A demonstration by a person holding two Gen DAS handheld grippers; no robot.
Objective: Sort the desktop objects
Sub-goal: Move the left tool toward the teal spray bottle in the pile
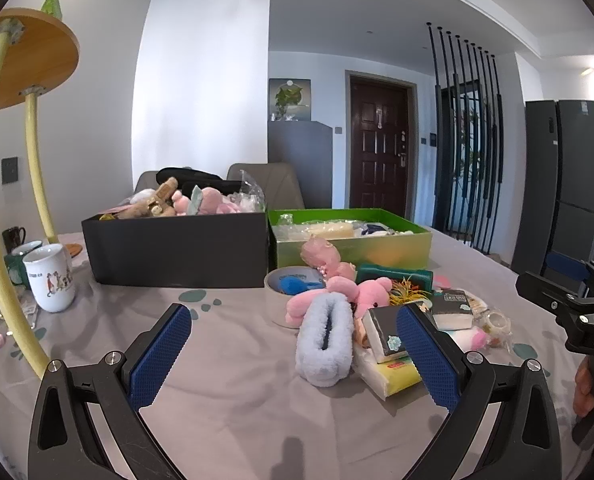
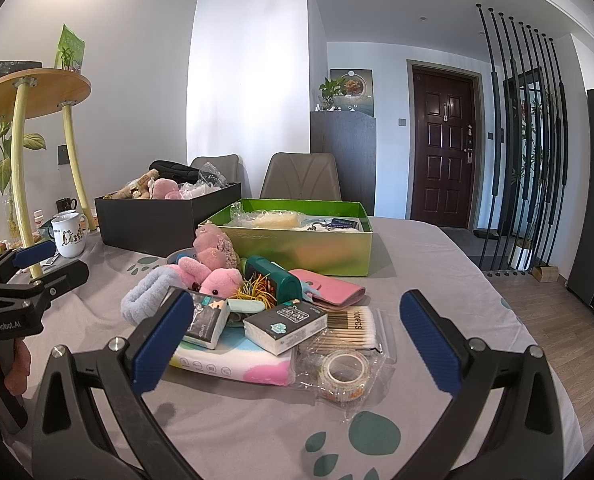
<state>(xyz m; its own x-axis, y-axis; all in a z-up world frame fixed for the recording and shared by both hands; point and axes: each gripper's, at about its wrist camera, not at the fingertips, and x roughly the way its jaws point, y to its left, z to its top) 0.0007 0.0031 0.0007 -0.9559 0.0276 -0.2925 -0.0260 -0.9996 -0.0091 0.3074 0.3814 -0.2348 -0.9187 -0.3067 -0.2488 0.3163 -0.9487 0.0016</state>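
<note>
Two boxes, black point(image 2: 153, 220) and green point(image 2: 297, 252), sit mid-frame behind a heap at centre. Both tongs, left point(image 1: 293, 344) and right point(image 2: 297, 340), gape empty. Two tissue packs point(image 2: 285, 326) look light and squashy: pinch across the middle. One tape roll point(image 2: 343, 368) looks slick in its wrapper.

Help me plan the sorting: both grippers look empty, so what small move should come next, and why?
Probably ease the open right gripper forward onto the dark tissue pack topping the pile. It lies between the spread fingers, nothing rests on it, and the green box just behind holds similar packaged goods. The left gripper is open too, facing the blue fluffy band.
</note>
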